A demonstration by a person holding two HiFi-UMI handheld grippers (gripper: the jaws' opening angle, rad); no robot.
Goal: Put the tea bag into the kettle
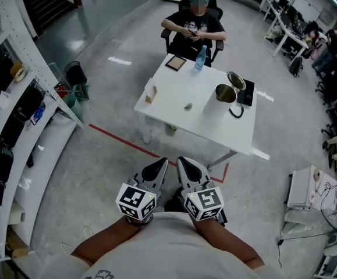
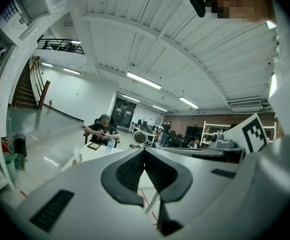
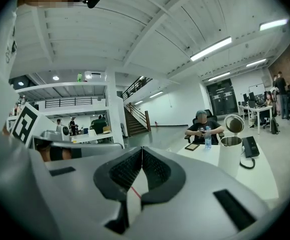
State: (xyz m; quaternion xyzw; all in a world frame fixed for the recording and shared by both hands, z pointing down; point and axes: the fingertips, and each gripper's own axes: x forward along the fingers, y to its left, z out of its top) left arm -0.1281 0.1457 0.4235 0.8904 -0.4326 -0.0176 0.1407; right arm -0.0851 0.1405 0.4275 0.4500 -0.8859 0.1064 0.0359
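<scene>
The tea bag [image 1: 188, 105], which I take to be the small pale lump lying alone near the middle of the white table [image 1: 209, 124] at the centre of the head view, is well apart from both tools. It lies just left of the kettle [image 1: 224, 96], whose lid [image 1: 236, 80] stands open. Being small and flat, the bag could slide away, or be pinched by one corner only and drop before it is over the kettle's mouth. A knock against the tall kettle could tip it or drag on its base [image 1: 247, 92] and cord [image 1: 237, 111]. The bottle [image 1: 200, 58] further up is also easy to topple. Low in the frame, the left gripper [image 1: 160, 168] and right gripper [image 1: 185, 166] both have their jaws pressed together on nothing, so neither can take the bag until one is opened.
</scene>
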